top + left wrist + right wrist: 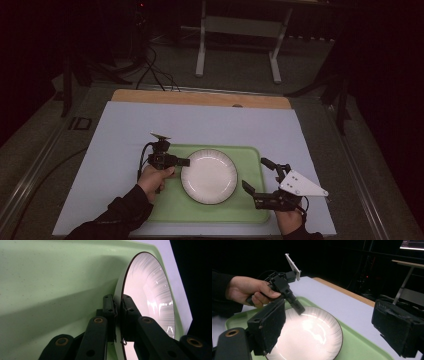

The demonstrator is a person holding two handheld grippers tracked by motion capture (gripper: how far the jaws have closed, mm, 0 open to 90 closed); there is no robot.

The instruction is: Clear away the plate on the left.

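Plate rim pinched, over the tray

My left gripper (184, 162) clamps the plate (209, 176) rim; I should lower it level onto the green tray (250, 210). Right gripper (260, 177) gapes empty.

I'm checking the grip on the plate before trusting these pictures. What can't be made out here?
- Left gripper view: the plate rim where the left hand-held gripper clamps it, covered by the pads.
- High view: whether the plate rests flat on the tray; too small.
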